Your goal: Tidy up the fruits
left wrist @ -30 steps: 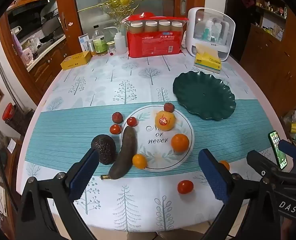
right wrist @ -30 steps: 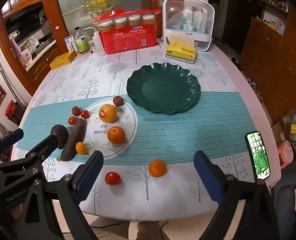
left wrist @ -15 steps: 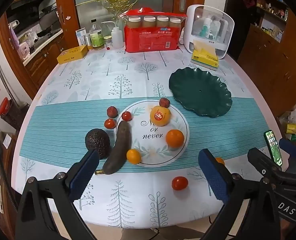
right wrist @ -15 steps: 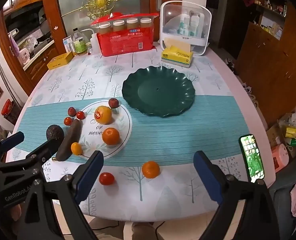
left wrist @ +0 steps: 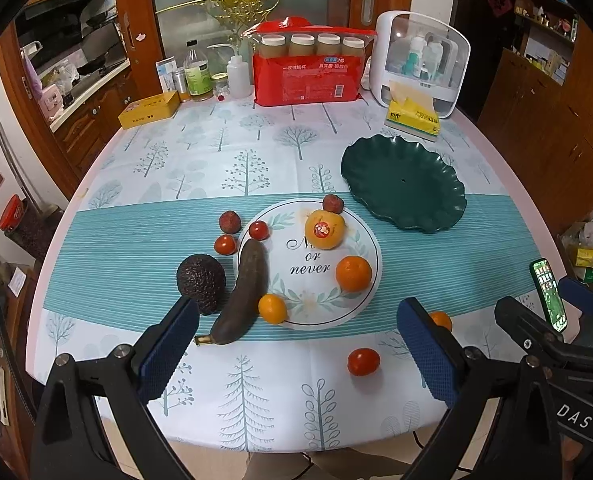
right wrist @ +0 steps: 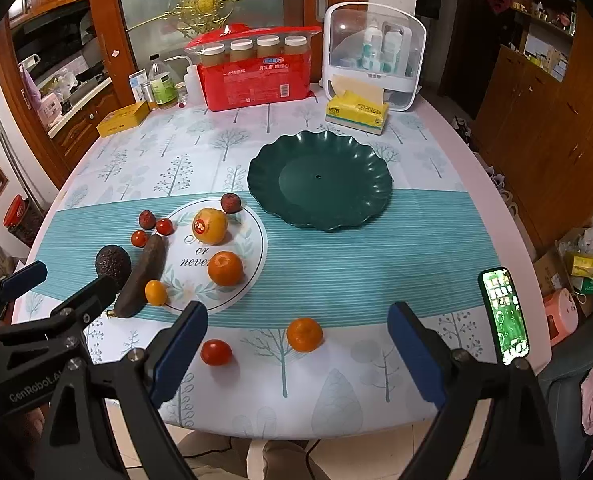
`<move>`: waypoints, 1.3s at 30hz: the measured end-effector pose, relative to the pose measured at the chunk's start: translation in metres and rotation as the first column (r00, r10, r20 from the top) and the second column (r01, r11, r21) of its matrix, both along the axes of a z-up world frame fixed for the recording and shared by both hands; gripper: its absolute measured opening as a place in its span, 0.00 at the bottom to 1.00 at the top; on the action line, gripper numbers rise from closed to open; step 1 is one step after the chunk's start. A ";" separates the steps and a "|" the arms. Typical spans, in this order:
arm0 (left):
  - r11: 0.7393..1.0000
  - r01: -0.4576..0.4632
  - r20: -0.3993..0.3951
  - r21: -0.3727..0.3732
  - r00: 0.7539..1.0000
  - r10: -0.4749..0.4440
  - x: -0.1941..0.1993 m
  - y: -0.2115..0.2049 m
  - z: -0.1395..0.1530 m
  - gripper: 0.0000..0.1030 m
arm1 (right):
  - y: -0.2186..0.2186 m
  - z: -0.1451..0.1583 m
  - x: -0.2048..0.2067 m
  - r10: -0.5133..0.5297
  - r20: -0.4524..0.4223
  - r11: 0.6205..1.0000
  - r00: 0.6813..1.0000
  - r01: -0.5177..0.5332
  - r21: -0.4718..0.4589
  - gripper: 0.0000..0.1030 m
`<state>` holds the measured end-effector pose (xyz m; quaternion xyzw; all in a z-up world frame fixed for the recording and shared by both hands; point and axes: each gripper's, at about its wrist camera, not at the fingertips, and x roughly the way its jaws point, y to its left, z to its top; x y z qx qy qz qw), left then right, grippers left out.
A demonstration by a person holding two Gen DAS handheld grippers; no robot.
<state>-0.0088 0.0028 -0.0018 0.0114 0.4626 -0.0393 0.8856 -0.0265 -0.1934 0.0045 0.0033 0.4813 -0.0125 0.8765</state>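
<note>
Your left gripper (left wrist: 296, 344) and right gripper (right wrist: 296, 344) hover over the near edge of the worktop (left wrist: 256, 152), fingers spread wide, gripping nothing. "or never" reads across the white plate (left wrist: 316, 304); "DAS" marks your right gripper's body in the left view, "GenRobot" your left gripper's in the right view. On that plate sit a stickered yellow-orange fruit (left wrist: 323, 229), an orange (left wrist: 353, 273) and, at its 7 o'clock rim, a small orange (left wrist: 272, 309). A dark banana (left wrist: 244, 294) lies across the plate's 9 o'clock edge, an avocado (left wrist: 201, 283) just beside it. Three cherry tomatoes (left wrist: 259, 230) and two dark red fruits (left wrist: 230, 222) dot the cloth; one tomato (right wrist: 216, 352) and a tangerine (right wrist: 304, 334) lie near you, the tangerine half hidden behind a finger in the left view. The green scalloped dish (right wrist: 320, 178) stands bare at 1 o'clock. Behind it sit a yellow tissue pack (right wrist: 356, 111) and a red package of cups (right wrist: 256, 80), print too small to read. A lit phone (right wrist: 504, 316) stands at 3 o'clock.
</note>
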 end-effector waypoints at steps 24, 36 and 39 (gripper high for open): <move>1.000 0.003 0.022 -0.009 1.000 -0.003 -0.003 -0.004 0.005 0.96 | -0.005 0.007 -0.002 0.008 0.027 1.000 1.000 -0.008 0.021 0.87; 1.000 0.004 0.023 -0.009 1.000 -0.004 -0.003 -0.005 0.005 0.96 | -0.005 0.007 -0.002 0.006 0.029 1.000 1.000 -0.007 0.021 0.86; 1.000 0.004 0.022 -0.011 1.000 -0.003 -0.003 -0.004 0.005 0.96 | -0.006 0.007 -0.002 0.006 0.029 1.000 1.000 -0.007 0.021 0.85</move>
